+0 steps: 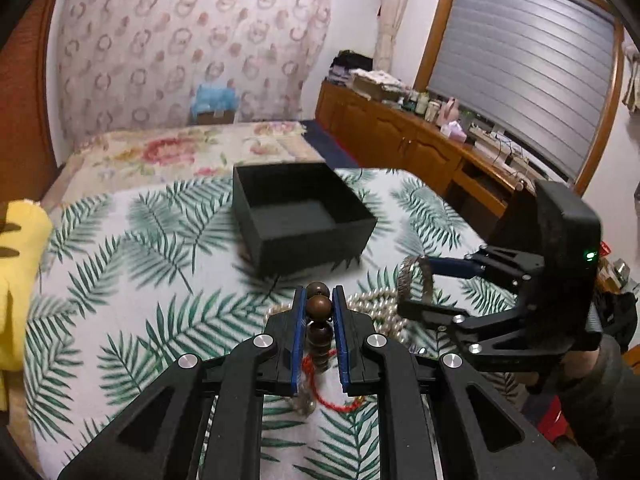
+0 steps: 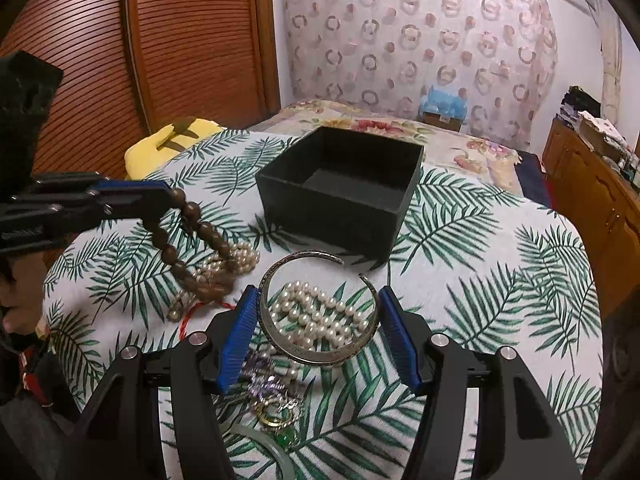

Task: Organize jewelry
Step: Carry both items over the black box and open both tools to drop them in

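An open black box (image 1: 304, 216) (image 2: 340, 188) sits empty on the leaf-print cloth. My left gripper (image 1: 319, 300) is shut on a brown wooden bead string (image 1: 320, 320) (image 2: 188, 232), lifting one end while the rest trails on the cloth. My right gripper (image 2: 316, 316) (image 1: 416, 284) is shut on a silver cuff bangle (image 2: 316, 308) (image 1: 416, 280), held above a pile of white pearls (image 2: 316, 316) (image 1: 372, 308). Both grippers are just in front of the box.
More jewelry lies under the right gripper: a purple piece (image 2: 268, 384), gold chain and a green stone (image 2: 286, 438). A red cord (image 1: 332, 400) trails from the beads. A yellow cloth (image 1: 20, 280) lies at the table's left. A bed and wooden cabinets (image 1: 400, 140) stand behind.
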`<state>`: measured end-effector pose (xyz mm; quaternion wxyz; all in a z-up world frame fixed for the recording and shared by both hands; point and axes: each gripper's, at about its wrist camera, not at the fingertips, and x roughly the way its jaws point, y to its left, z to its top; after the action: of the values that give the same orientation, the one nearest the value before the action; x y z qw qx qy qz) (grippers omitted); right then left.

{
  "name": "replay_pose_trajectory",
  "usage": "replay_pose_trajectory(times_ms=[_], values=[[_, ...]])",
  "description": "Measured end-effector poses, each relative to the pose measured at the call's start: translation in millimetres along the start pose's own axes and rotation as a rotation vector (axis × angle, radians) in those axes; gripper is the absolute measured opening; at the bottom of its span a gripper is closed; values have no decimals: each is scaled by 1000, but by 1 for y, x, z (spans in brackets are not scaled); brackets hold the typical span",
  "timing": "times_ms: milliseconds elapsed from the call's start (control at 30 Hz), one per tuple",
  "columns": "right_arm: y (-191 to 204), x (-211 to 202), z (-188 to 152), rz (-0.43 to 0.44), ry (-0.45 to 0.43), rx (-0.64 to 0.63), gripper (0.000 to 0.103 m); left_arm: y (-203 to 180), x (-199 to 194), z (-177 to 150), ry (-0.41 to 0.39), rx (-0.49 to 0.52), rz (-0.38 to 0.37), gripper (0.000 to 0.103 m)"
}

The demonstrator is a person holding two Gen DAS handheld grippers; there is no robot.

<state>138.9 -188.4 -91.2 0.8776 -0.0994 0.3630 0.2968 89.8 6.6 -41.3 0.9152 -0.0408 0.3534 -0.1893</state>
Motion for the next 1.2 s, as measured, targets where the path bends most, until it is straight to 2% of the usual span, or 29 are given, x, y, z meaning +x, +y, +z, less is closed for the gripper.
replay_pose_trajectory(times_ms=[433,767,900,1100,1200], values=[[-14,12,44,-18,-40,-14,63,7,-19,36,-78,16,36,12],[-26,52,81,-18,-44,-18,63,22,-12,66,-104,22,70,12],[-29,65,87,-35,-42,-26,63,26,-7,75,-108,19,79,12],[-35,79,86,-17,-19,-22,64,27,3,87,-105,19,92,12],[-36,73,83,-1,-36,-10,72,26,9,93,-102,25,96,12]])
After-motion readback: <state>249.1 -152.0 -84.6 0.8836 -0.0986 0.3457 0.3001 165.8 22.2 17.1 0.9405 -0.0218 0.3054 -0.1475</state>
